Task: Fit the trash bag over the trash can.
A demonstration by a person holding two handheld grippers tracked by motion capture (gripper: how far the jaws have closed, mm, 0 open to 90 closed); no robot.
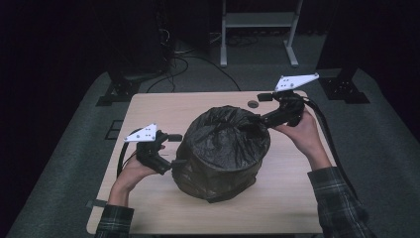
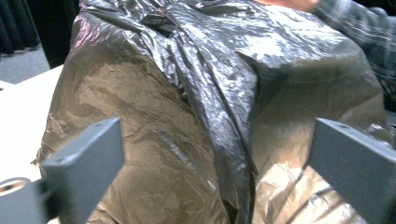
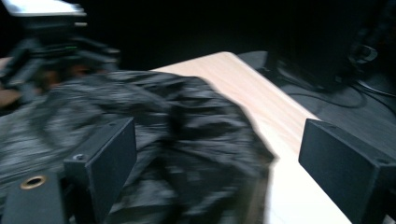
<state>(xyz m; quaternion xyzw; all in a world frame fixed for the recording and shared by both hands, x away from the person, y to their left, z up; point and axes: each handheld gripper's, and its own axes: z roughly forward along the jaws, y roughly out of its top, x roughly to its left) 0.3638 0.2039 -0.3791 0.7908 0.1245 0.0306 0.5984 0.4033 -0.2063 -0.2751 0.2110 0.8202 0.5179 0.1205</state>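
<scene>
The black bag (image 1: 221,148) already lines and drapes over the bin at mid-bench (image 1: 163,106), while the left hand-held gripper (image 1: 168,166) and right hand-held gripper (image 1: 261,120), jaws apart, seemingly only tidy its skirt and rim.

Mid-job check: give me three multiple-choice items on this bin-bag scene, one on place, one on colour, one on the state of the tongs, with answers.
1. Where does the left tongs sit relative to the bin?
A. At its lower side wall
B. Inside its opening
C. Under the table

2. What colour is the bag over the bin?
A. White
B. Black
C. Blue

3. How do the jaws of the right tongs stand?
A. Shut on the bag
B. Shut on nothing
C. Open, wide apart

Answers:
1. A, the high view puts it by the bin's side, low, near the table.
2. B, the glossy film is black in all views.
3. C, the right gripper view shows both jaws far apart with the bag's rim between them, not clamped.
</scene>
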